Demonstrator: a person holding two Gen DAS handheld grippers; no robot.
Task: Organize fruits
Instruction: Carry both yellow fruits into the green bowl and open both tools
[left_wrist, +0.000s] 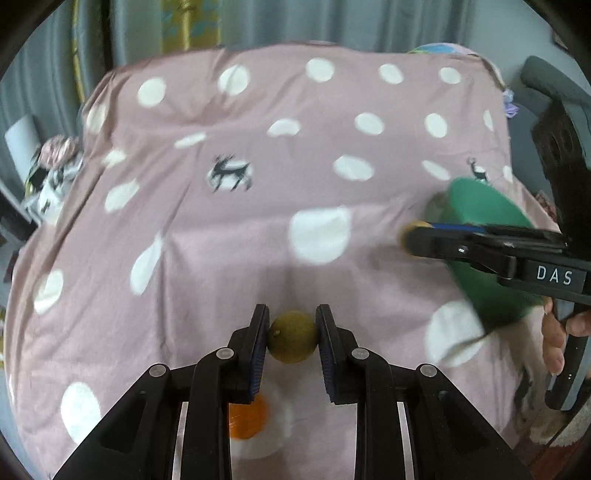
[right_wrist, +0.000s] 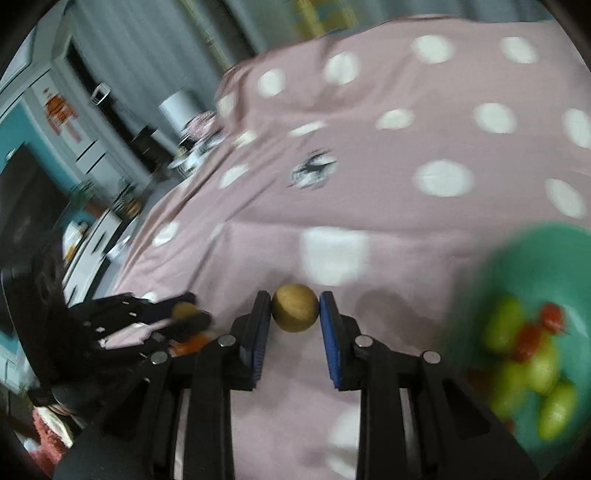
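Observation:
My left gripper (left_wrist: 291, 334) is shut on a small round olive-brown fruit (left_wrist: 292, 336), held above the pink dotted bedspread (left_wrist: 258, 155). An orange fruit (left_wrist: 247, 419) lies on the cloth below its fingers. My right gripper (right_wrist: 294, 309) is shut on a similar tan round fruit (right_wrist: 295, 307). In the left wrist view the right gripper (left_wrist: 410, 236) comes in from the right, its fruit (left_wrist: 415, 228) at its tip, in front of a green bowl (left_wrist: 484, 206). The right wrist view shows the bowl (right_wrist: 546, 251) at lower right, with green fruits (right_wrist: 539, 369) and red ones (right_wrist: 535, 332) inside. The left gripper (right_wrist: 192, 314) shows blurred at the left.
The bedspread covers a bed that fills most of both views. Grey curtains (left_wrist: 332, 22) hang behind it. White drawers and a teal wall (right_wrist: 44, 155) stand at the left of the right wrist view. A person's hand (left_wrist: 554, 339) holds the right gripper's handle.

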